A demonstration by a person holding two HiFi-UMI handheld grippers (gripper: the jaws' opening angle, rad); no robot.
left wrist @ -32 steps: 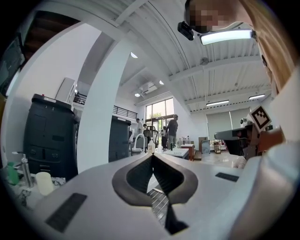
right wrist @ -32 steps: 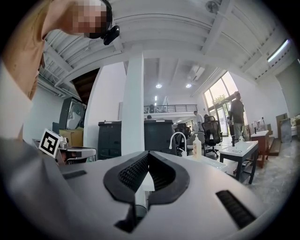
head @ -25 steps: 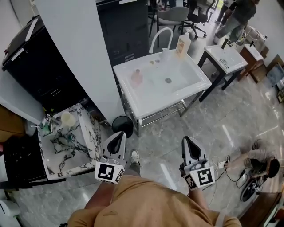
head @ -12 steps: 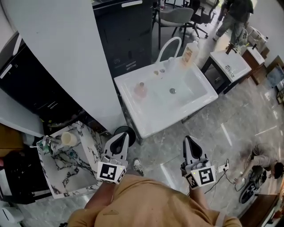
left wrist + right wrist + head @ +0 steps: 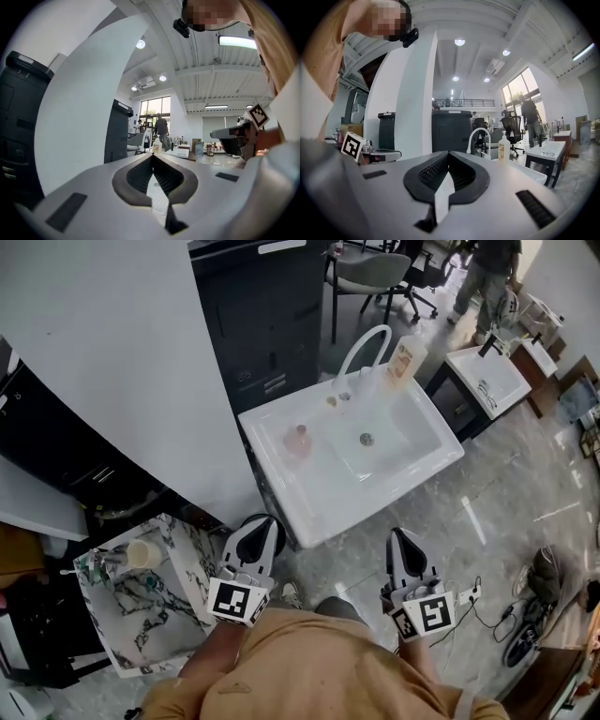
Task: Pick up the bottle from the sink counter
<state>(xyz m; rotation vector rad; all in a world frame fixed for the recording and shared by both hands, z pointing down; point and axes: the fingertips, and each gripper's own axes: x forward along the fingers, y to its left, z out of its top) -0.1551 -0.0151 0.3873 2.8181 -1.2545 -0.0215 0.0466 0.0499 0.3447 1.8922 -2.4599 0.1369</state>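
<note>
closer than a second ago, the white sink counter [image 5: 302,505] bears the clear pump bottle [image 5: 405,357] at its back corner beside the arched white faucet [image 5: 362,345]; left gripper [image 5: 262,525] and right gripper [image 5: 397,536] are both closed, empty.

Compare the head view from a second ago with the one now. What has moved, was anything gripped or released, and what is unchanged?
The person has stepped closer to the white sink; its front rim now lies just ahead of the left gripper and right gripper. Nothing was gripped or released. Both grippers stay shut and empty, and the bottle still stands by the tap.
</note>
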